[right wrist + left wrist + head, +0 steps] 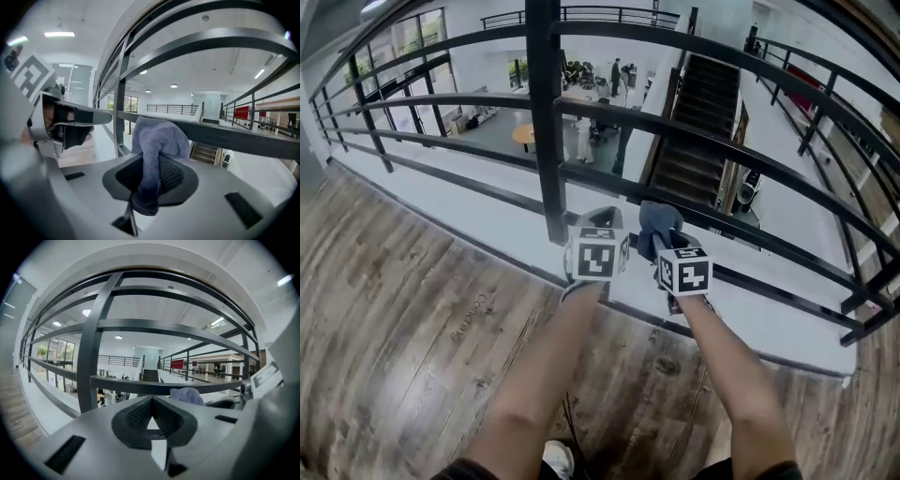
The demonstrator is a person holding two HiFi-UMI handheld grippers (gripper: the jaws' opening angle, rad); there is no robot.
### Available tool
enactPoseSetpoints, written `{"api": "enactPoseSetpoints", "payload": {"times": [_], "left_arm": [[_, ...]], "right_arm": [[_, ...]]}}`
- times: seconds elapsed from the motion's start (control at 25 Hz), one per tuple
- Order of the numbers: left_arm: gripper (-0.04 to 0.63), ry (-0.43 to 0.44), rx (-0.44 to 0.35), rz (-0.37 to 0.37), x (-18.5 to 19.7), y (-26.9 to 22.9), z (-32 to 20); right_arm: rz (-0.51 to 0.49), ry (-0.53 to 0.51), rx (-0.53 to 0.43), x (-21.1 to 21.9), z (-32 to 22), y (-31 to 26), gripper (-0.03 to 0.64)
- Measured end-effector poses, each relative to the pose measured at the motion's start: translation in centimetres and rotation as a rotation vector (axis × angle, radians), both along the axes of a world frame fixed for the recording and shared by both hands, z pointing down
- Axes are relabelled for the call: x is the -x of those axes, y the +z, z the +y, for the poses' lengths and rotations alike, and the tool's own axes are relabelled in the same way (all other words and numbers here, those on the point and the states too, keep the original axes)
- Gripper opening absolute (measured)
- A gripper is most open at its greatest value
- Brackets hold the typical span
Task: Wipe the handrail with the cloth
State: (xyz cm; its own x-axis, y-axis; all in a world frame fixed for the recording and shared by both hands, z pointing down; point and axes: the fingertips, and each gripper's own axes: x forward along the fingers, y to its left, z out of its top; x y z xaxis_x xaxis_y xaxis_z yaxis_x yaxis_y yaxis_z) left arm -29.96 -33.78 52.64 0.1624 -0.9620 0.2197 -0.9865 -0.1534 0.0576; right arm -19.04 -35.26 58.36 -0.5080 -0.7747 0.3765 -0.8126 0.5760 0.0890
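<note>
Atrium balcony: your right tool point(150, 176) clamps cloth point(157, 136) at handrail point(234, 138); left tool point(151, 416) closed, empty. Wiping step, probably; next, slide cloth along rail.

Grey-brown wood-plank floor point(394, 309), white shoe point(558, 459) resting on it at the near edge

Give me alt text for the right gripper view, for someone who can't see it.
The jaws of the right gripper are shut on a blue-grey cloth, which bunches up above them in front of a dark metal handrail bar. The left gripper sits at the left edge, and a staircase shows beyond the bars.
</note>
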Motion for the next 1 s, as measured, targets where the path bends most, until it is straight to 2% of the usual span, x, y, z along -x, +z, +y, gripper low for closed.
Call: {"api": "enactPoseSetpoints", "payload": {"times": [0.08, 0.24, 0.4, 0.56, 0.68, 0.92, 1.0], "left_arm": [[-0.002, -0.022, 0.010, 0.018, 2.4, 1.2, -0.5], [-0.002, -0.069, 0.036, -0.001, 6.9, 3.9, -1.1], [-0.002, -0.100, 0.050, -0.022, 9.6, 6.3, -1.6], [-0.002, -0.131, 0.066, 0.031, 12.2, 7.8, -2.2], [-0.002, -0.139, 0.083, 0.041, 14.2, 8.8, -2.3], [-0.002, -0.206, 0.095, 0.073, 17.6, 10.2, -2.5], [-0.002, -0.211, 0.100, 0.073, 18.0, 10.5, -2.6]], "right_arm": [[0.010, -0.006, 0.019, 2.3, -1.0, 1.2, 0.080], [0.014, -0.017, 0.058, 6.8, -3.0, 3.6, 0.080], [0.042, -0.002, 0.086, 10.5, -5.2, 6.0, 0.080], [0.077, -0.007, 0.106, 15.4, -6.8, 7.5, 0.080], [0.094, -0.019, 0.110, 18.8, -7.9, 7.9, 0.080], [0.179, -0.001, 0.202, 21.6, -10.6, 10.1, 0.080], [0.209, 0.001, 0.202, 21.9, -10.8, 10.7, 0.080]]}}
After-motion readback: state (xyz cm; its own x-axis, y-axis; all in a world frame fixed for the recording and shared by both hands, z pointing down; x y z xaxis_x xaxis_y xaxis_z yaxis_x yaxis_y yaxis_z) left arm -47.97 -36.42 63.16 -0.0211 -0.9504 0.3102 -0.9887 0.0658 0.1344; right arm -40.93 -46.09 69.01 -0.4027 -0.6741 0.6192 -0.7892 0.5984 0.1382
